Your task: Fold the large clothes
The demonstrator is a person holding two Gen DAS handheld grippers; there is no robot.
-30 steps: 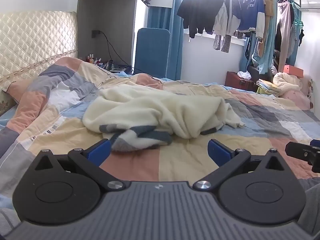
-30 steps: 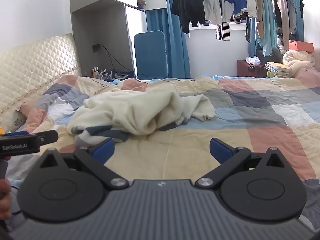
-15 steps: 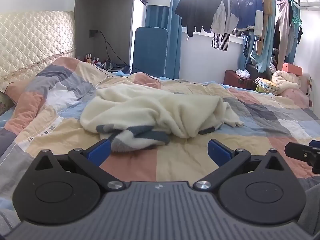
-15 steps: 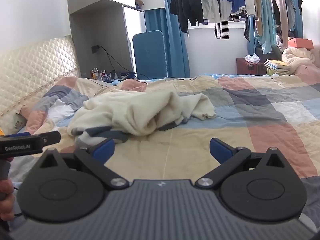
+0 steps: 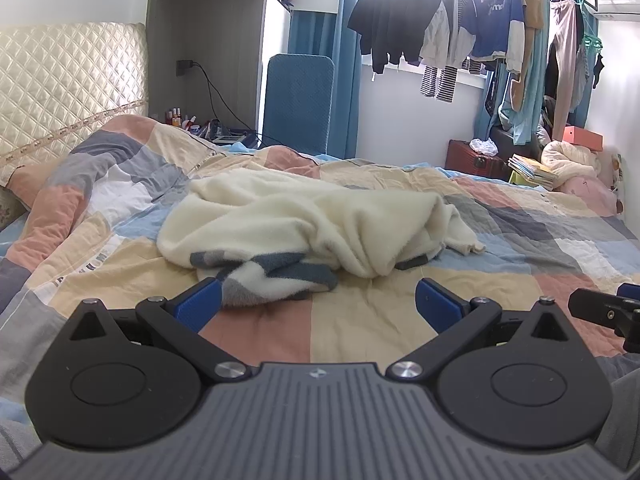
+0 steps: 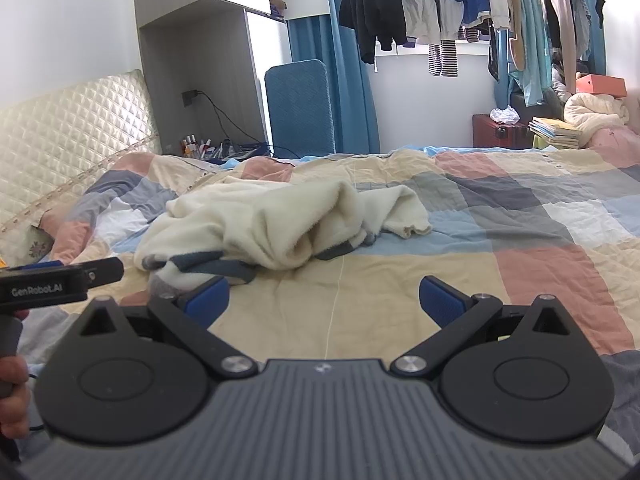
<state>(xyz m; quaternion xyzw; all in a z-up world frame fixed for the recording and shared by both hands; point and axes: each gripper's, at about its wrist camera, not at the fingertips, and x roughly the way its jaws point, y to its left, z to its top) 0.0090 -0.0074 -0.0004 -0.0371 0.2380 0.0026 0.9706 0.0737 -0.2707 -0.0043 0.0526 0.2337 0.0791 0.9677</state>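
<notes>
A cream fleece garment (image 5: pixel 304 224) with grey-blue and white striped trim lies crumpled in a heap on the patchwork bed quilt (image 5: pixel 360 324). It also shows in the right wrist view (image 6: pixel 260 224). My left gripper (image 5: pixel 318 306) is open and empty, just short of the garment's striped near edge. My right gripper (image 6: pixel 324 302) is open and empty, a little to the right and in front of the heap. The left gripper's body (image 6: pixel 60 284) shows at the left edge of the right wrist view.
A quilted cream headboard (image 5: pixel 60 88) stands at the left. A bedside shelf with small bottles (image 5: pixel 188 120) and a blue chair (image 5: pixel 298 100) are beyond the bed. Hanging clothes (image 5: pixel 460 20), a red case (image 5: pixel 476 160), books and a bundle of bedding lie at the back right.
Both grippers have drifted slightly closer to the garment. Both stay open and empty. The garment has not moved.
</notes>
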